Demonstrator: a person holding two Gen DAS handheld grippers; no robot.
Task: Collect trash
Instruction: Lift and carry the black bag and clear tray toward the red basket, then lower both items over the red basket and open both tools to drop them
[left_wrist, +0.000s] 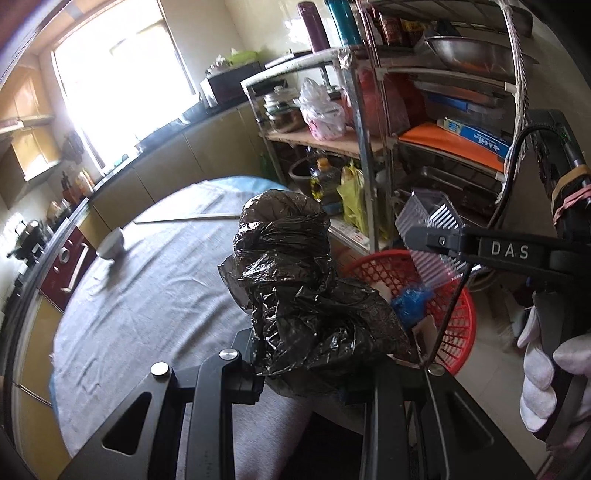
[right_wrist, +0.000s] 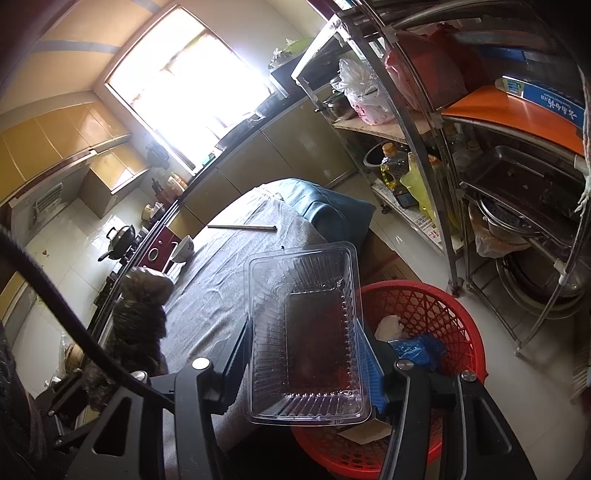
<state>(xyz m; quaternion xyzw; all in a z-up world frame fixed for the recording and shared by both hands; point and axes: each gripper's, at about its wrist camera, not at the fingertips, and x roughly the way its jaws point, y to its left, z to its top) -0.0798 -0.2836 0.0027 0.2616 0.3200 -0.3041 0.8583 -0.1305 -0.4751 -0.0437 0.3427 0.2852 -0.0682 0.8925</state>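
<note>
Crinkling black film bag — ribbed clear tray

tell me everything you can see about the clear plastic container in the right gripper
The clear plastic container is a shallow rectangular tray of thin see-through plastic with ribbed walls, a flat rim and rounded corners. It looks empty, though its base reads dark. The right gripper is shut on it, one finger at each long side, and holds it tilted with its open face toward the camera. It hangs over the table's edge, partly above the red basket, touching nothing else. The left wrist view shows its ribbed side.
</note>
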